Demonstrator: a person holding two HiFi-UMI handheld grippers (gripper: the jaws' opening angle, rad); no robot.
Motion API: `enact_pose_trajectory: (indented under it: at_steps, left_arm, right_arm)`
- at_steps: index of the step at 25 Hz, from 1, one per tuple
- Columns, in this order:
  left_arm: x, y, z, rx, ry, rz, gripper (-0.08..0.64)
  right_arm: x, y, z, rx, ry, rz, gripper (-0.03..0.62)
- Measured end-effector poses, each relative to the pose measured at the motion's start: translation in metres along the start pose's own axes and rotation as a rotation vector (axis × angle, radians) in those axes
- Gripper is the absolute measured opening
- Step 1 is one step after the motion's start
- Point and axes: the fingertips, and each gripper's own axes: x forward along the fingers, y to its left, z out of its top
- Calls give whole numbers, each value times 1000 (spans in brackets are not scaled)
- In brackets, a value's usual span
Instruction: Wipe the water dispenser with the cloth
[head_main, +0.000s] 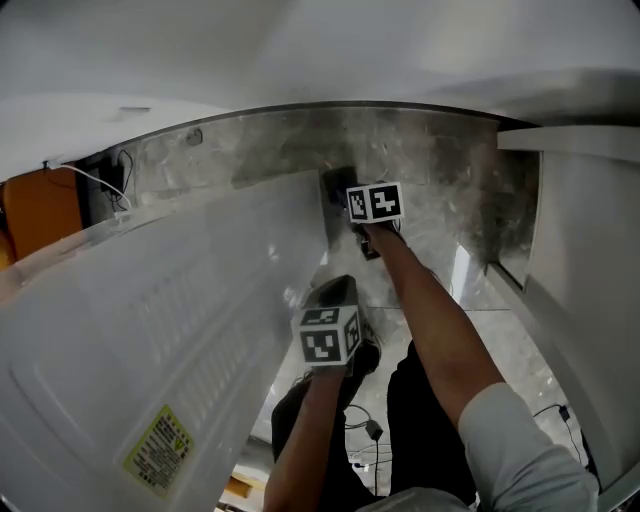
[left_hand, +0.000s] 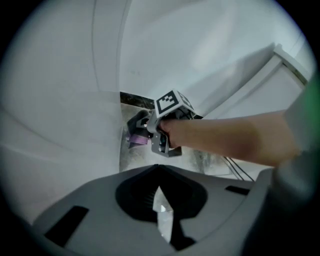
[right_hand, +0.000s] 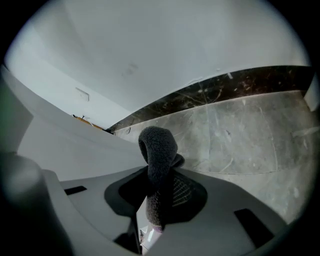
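Note:
The water dispenser (head_main: 170, 330) is a big white body that fills the left of the head view. My right gripper (head_main: 348, 205) reaches out to its far edge, shut on a dark fleecy cloth (head_main: 336, 186). In the right gripper view the cloth (right_hand: 157, 155) stands up in a loop from between the jaws of the right gripper (right_hand: 159, 192), beside the white dispenser wall (right_hand: 75, 145). My left gripper (head_main: 338, 291) hangs nearer to me, off the dispenser's side. Its jaws are shut on nothing in the left gripper view (left_hand: 158, 172), which also shows the right gripper (left_hand: 145, 127) and the cloth (left_hand: 137, 134).
A grey marbled floor (head_main: 440, 220) with a dark skirting (right_hand: 210, 92) lies beyond. A white cabinet (head_main: 590, 300) stands on the right. An orange thing (head_main: 35, 210) and cables (head_main: 108, 185) are at the far left. A yellow label (head_main: 160, 450) is on the dispenser.

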Motion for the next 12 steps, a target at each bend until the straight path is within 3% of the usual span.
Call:
enact_pose_trajectory:
  at_steps: [6, 12]
  left_arm:
    - [14, 7, 3, -68, -17, -13, 18]
    - [-3, 19, 6, -108, -64, 60, 18]
  right_arm:
    - [39, 9, 5, -84, 6, 63, 83]
    - [34, 58, 11, -180, 10, 198, 83]
